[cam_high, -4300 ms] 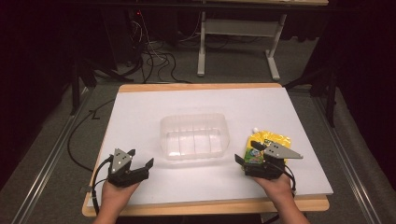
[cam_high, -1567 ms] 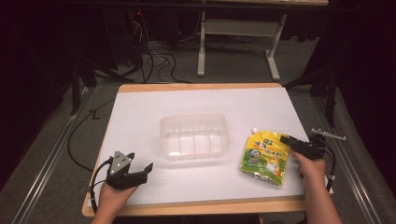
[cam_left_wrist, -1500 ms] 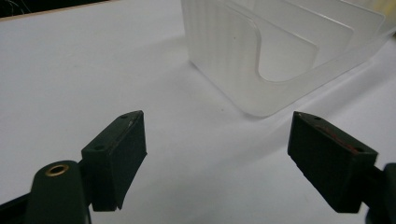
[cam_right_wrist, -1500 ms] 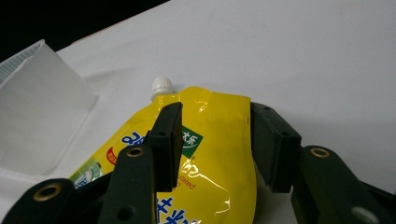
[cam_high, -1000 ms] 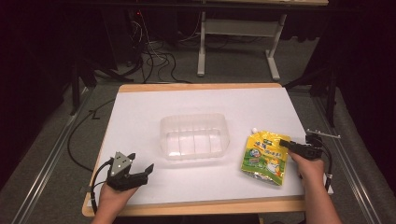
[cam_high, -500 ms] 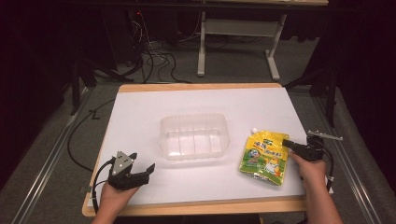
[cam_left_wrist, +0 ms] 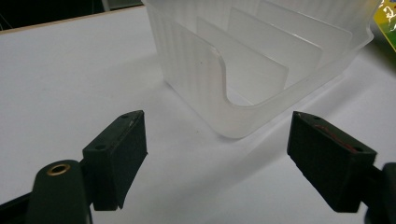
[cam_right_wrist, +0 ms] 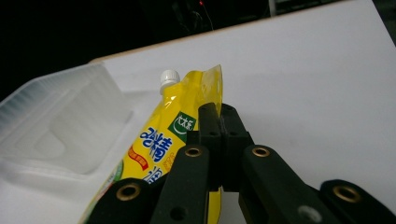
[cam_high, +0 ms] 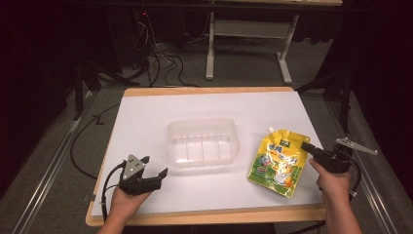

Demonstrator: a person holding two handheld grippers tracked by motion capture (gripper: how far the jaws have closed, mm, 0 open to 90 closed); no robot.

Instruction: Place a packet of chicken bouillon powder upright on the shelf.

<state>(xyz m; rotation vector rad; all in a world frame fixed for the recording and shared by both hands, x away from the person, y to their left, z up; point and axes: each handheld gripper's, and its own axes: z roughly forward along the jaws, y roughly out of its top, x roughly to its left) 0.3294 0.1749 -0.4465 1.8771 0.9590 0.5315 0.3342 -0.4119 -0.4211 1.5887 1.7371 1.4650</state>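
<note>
Yellow pouch (cam_high: 279,162) lay flat on surface (cam_high: 146,117), just right of clear tray (cam_high: 202,142). Right tool (cam_right_wrist: 220,122) pinched shut on pouch's right edge. Left tool (cam_left_wrist: 217,161) gaped wide, empty, facing tray. Judged: lift slowly, keep pinch firm, clear tray rim before lowering.

Glossy yellow pouch (cam_high: 277,163); frosted translucent plastic tray (cam_high: 203,142); matt white tabletop (cam_high: 146,117)

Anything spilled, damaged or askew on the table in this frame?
Nothing stands out. The clear container sits upright mid-table, undamaged. The yellow spout pouch lies flat beside it, cap on, no leak visible, its edge pinched by the right gripper. The left gripper is open.
</note>
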